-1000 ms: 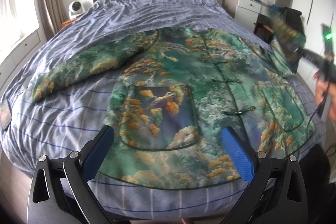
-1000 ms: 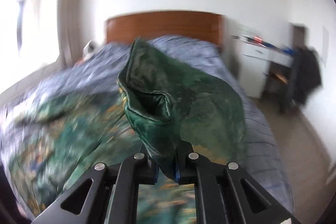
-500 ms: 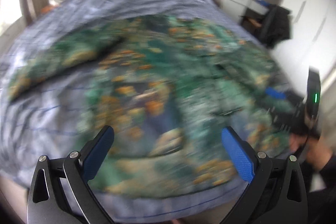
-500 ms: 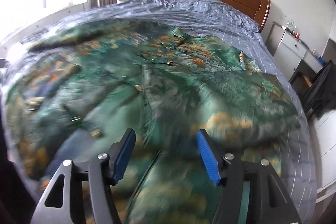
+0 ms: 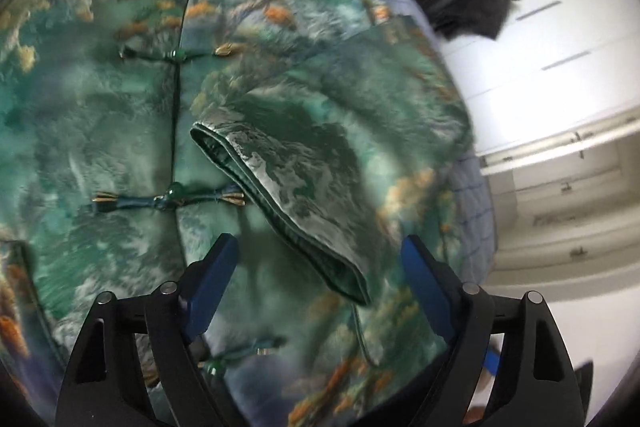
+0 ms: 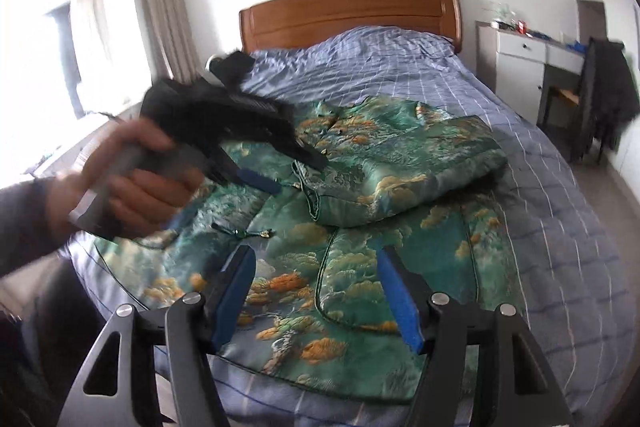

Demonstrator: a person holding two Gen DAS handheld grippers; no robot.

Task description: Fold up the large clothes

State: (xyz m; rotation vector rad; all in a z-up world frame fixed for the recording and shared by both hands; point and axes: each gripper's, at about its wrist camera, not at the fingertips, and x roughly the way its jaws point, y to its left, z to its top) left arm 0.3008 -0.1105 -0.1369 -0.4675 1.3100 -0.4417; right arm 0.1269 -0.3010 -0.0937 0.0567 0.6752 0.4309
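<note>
A green jacket with orange tree print lies face up on the bed, its knot buttons fastened. One sleeve is folded across the front, and its cuff rests near the button line. My left gripper points down over that cuff. Its jaws are closing, the cuff's end shows between the fingers, and the pads do not press on it. In the right wrist view a hand holds the left gripper. My right gripper hovers over the jacket's hem, its jaws opening with nothing between them.
The bed has a blue checked cover and a wooden headboard. A white desk and a chair with a dark garment stand to the right. White wardrobe doors lie past the bed's edge. A window is at the left.
My right gripper let go of the sleeve, which now lies folded across the jacket's front, and drew back toward the hem. My left gripper swung right and down over the cuff, jaws narrower.
</note>
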